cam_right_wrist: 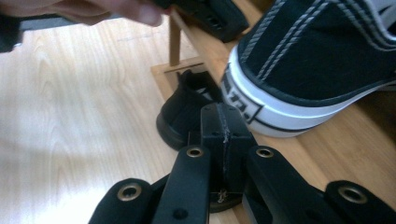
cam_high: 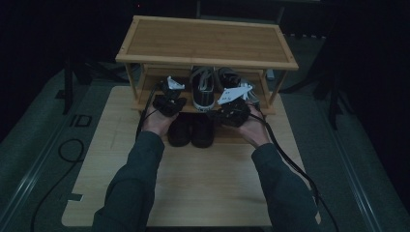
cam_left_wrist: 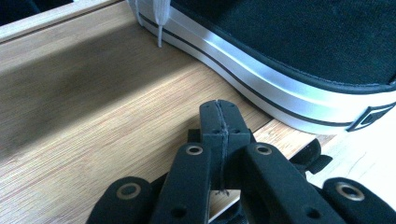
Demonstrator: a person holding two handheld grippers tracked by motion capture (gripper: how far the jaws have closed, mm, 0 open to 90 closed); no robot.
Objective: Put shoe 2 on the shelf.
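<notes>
We see a bamboo shoe rack (cam_high: 208, 41) standing at the far end of a pale wooden table (cam_high: 193, 193), its top shelf bare. A pair of black shoes (cam_high: 191, 130) sits on its lowest level. A black cable (cam_high: 67, 150) loops on the grey floor (cam_high: 29, 145) to the left.

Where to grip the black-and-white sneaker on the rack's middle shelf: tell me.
Grip the heel of the black-and-white sneaker from the open front of the bamboo shoe rack. The heel faces outward at the shelf edge, and its collar gives the jaws a thin rim to pinch.
</notes>
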